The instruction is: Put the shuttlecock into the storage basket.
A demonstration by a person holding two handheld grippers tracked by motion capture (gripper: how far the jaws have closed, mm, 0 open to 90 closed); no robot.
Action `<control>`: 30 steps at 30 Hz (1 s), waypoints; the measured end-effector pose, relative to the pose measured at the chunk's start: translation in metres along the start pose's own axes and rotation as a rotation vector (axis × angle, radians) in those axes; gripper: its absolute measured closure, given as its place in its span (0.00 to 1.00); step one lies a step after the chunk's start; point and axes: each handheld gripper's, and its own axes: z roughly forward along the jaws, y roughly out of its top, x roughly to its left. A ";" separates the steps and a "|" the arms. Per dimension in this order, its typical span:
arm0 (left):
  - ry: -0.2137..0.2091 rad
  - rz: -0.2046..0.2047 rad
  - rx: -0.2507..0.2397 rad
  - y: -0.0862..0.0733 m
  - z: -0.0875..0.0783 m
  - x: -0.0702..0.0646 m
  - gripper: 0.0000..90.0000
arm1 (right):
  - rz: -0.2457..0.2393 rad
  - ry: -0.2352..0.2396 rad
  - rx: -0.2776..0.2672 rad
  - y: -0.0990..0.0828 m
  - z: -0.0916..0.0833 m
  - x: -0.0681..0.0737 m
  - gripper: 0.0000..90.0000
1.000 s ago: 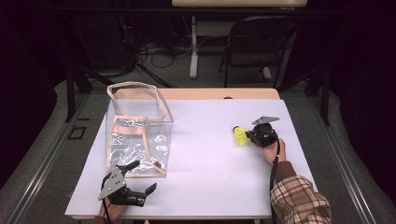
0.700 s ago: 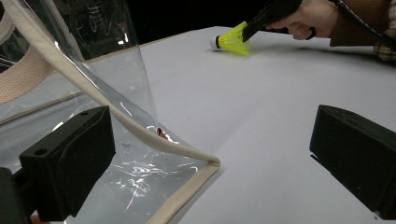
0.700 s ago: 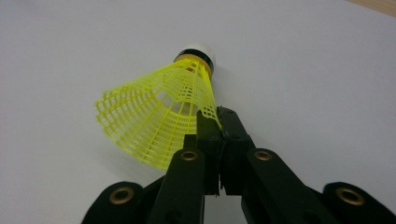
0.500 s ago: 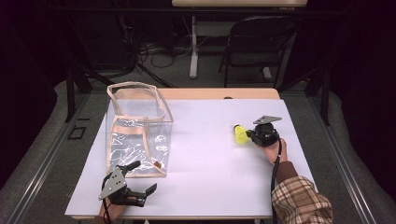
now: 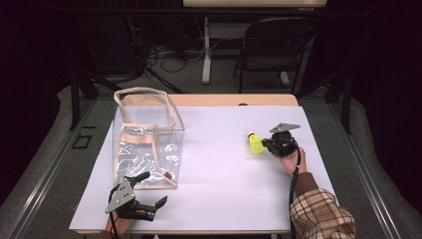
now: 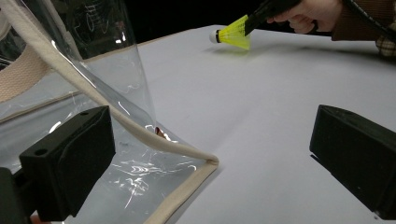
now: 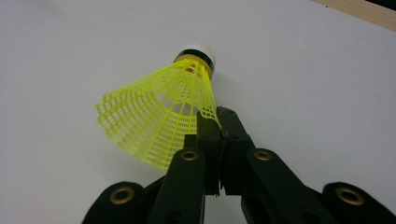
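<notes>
White sheeting covers the table, where the right tongs pinch a yellow mesh plastic shuttlecock by its skirt edge, while the left tongs stand spread beside a clear plastic bag.

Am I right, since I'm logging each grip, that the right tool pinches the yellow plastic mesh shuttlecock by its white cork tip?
Not quite. The right tool pinches the yellow plastic mesh shuttlecock by the edge of its mesh skirt; its white cork tip points away, free. The right gripper view shows it.
</notes>
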 end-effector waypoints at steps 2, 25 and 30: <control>0.002 0.001 0.003 0.000 0.000 0.000 0.00 | -0.002 0.006 -0.002 0.001 0.000 0.001 0.99; 0.000 0.002 0.002 0.000 0.000 0.000 0.00 | -0.060 0.051 0.031 0.017 -0.004 0.018 0.99; -0.001 0.002 0.000 0.000 0.000 0.000 0.00 | -0.079 0.051 0.042 0.025 -0.009 0.020 0.99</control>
